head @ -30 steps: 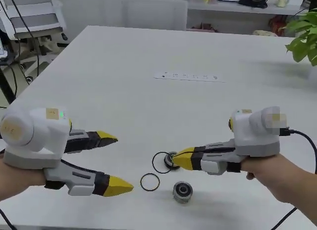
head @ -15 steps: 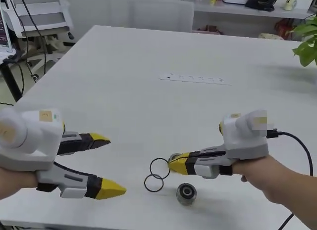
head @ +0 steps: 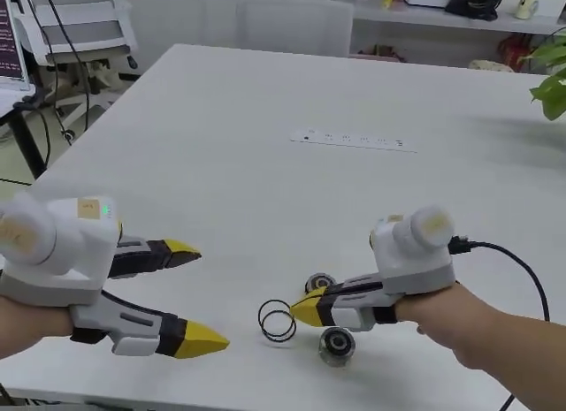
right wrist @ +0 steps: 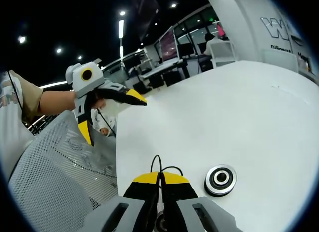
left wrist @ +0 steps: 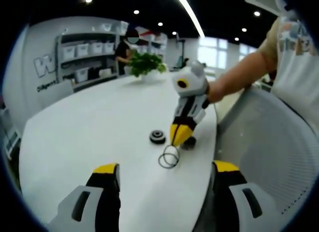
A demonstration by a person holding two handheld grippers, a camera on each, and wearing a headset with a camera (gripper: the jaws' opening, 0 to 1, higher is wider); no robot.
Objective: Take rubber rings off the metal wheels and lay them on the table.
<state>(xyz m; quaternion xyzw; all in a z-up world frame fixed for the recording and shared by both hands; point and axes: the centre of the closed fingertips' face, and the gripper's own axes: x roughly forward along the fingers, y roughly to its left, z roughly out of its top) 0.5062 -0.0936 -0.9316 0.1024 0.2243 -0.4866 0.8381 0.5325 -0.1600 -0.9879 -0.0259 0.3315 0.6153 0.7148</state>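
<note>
My right gripper (head: 301, 309) is shut on a thin black rubber ring (right wrist: 158, 164) that loops out from its yellow tips. In the head view that ring overlaps a second black ring (head: 276, 323) lying on the white table (head: 265, 163). One metal wheel (head: 318, 282) sits just behind the right jaws; another metal wheel (head: 337, 344) lies in front of them near the table's edge. My left gripper (head: 195, 296) stands open to the left of the rings, nothing between its jaws. The left gripper view has the right gripper (left wrist: 180, 136) over the rings (left wrist: 168, 157).
A white power strip (head: 354, 140) lies across the table's middle. A chair (head: 296, 24) stands at the far side and a plant (head: 553, 66) at the right. The table's near edge runs close under both grippers. A black cable (head: 504, 261) trails from the right gripper.
My right gripper has drawn the ring off the rear wheel and carried it toward the near edge, over the ring lying on the table. The left gripper stays open, roughly in place.
</note>
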